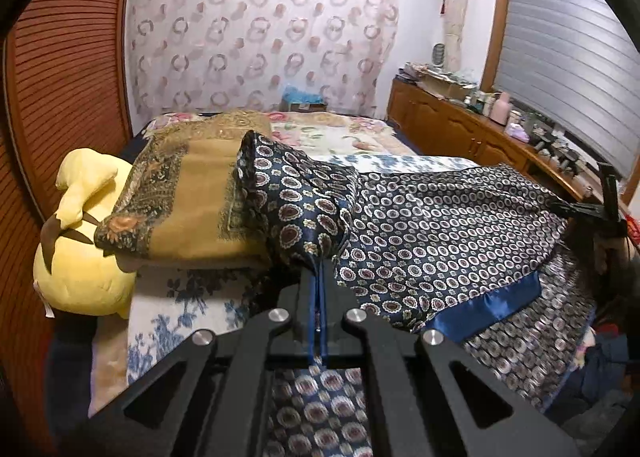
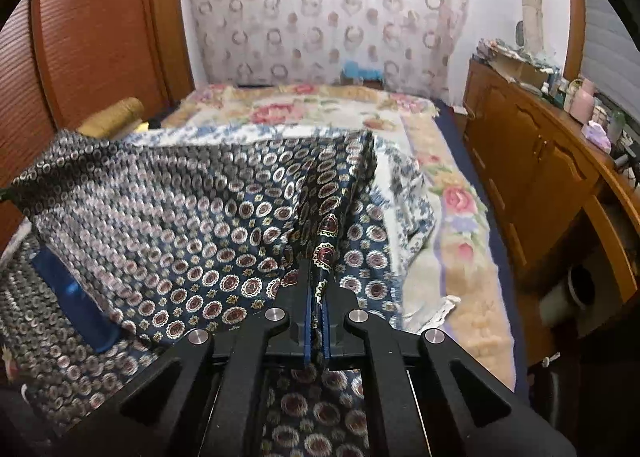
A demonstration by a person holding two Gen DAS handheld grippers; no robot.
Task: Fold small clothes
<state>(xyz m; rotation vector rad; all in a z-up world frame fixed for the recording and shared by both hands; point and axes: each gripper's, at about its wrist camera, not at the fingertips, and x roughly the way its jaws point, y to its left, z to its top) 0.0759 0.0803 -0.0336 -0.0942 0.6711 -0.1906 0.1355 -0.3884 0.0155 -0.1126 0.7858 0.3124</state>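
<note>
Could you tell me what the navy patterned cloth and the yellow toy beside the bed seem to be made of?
Navy patterned cloth: probably silk or satin, judging by its sheen and soft drape. Yellow toy: plush fabric, matte and stuffed-looking.

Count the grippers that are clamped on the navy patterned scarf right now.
2. The left gripper pinches the navy scarf at one edge; the right gripper pinches the opposite edge.

Home bedroom: bed (image 2: 460,193) with floral blanket ahead of the jaws, patterned curtain (image 1: 260,37) behind, wooden cabinets (image 2: 532,161) right.
</note>
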